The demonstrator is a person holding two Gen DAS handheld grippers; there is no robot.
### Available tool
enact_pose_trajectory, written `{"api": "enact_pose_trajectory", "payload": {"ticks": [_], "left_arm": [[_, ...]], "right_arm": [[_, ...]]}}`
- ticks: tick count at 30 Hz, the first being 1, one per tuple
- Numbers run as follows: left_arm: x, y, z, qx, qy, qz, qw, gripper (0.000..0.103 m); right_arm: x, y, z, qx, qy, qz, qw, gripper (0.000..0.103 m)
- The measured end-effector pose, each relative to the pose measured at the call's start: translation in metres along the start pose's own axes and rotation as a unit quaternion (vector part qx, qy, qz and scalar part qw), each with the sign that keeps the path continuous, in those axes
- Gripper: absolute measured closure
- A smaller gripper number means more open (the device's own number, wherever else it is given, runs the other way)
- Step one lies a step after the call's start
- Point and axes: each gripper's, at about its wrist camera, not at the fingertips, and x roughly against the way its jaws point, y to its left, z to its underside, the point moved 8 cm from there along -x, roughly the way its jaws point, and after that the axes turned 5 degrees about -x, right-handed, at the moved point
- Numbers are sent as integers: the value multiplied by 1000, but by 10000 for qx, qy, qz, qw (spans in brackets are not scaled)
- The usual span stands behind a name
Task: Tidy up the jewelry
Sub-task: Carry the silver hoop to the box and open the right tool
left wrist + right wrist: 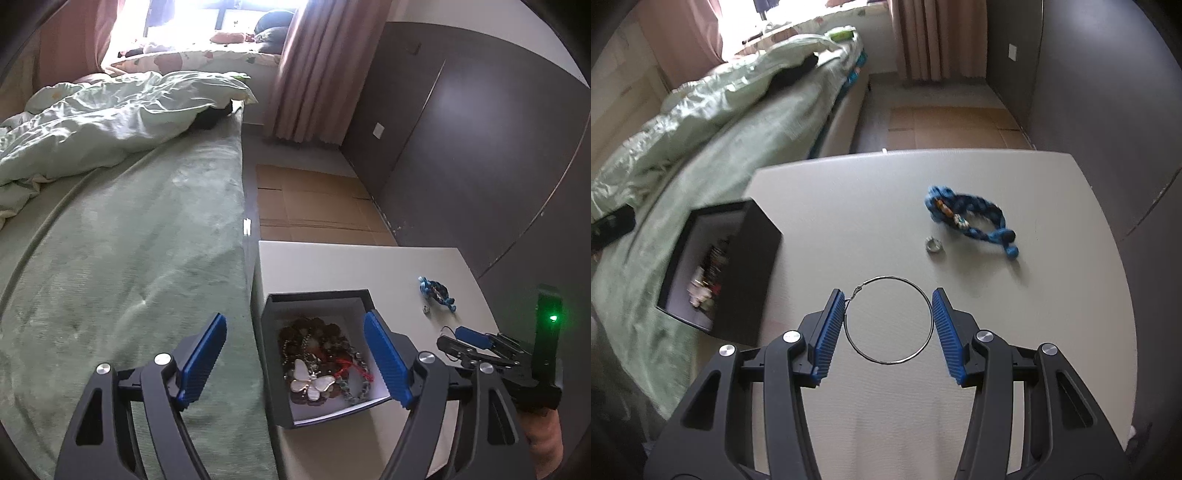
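Nearest the lens in the right wrist view, the right gripper (888, 325) is clamped across a thin metal hoop (887, 319), both blue pads touching its rim; the hoop is held over the white table (849, 206). Farther on the table lie a blue braided bracelet (971, 218) and, just beside it, a small silver ring (934, 245), neither in any container. At the table's left edge, next to the green-covered bed (129, 240), stands an open dark box (317, 295) with a pale lining. In the left wrist view the box holds a tangle of jewelry: brown beaded strands (314, 332), a white butterfly pendant (312, 382) lying on top, a red cord (354, 369) and a grey-green beaded bracelet (356, 389) toward the right wall. The left gripper (295, 363) hangs over the box with its jaws wide apart and nothing between the pads.
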Motion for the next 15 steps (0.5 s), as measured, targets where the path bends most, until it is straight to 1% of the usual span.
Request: {"api": "enact_pose_trajectory", "payload": {"ticks": [5, 9, 12, 15], "left_arm": [[6, 6, -4, 96, -72, 38, 9999, 28], [12, 13, -9, 166, -175, 3, 9997, 22], [17, 18, -13, 238, -239, 7, 9994, 22], [22, 25, -16, 343, -319, -29, 9989, 18]], "right_arm": [[25, 29, -12, 150, -409, -323, 9985, 53], [37, 58, -22, 281, -592, -624, 9959, 53], [39, 78, -26, 417, -610, -794, 9941, 53], [36, 103, -31, 619, -544, -968, 9919, 53]]}}
